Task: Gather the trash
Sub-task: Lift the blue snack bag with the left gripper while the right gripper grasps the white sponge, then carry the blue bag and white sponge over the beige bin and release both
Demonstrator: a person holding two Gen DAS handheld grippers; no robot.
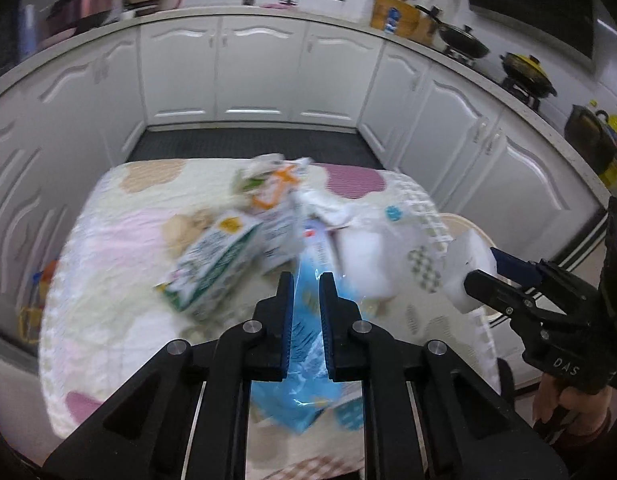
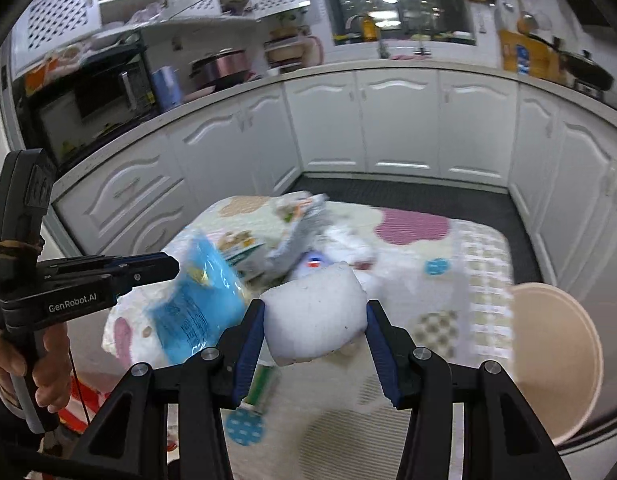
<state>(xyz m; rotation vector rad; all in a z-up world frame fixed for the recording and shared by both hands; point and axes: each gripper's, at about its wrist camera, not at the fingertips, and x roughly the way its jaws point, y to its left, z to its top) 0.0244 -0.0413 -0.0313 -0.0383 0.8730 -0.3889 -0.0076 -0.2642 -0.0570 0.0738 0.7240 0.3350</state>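
A: What is held?

B: A blue plastic packet point(image 1: 304, 344) is pinched in the narrow-closed left gripper point(image 1: 306, 280), long axis running out ahead along the fingers. A white foam block point(image 2: 316, 312) is clamped across the right gripper point(image 2: 314, 320), long axis crosswise between the pads.

A: Which step is in hand?

B: Carrying, it is judged. The beige bin point(image 2: 556, 364) is seen to the right of the right gripper; release over its mouth is called for. More cartons point(image 1: 212, 264) are left ahead on the patterned cloth point(image 1: 120, 248).

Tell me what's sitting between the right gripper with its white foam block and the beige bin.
Only bare patterned tablecloth lies between the right gripper, shut on the white foam block, and the beige bin; the right wrist view shows it.
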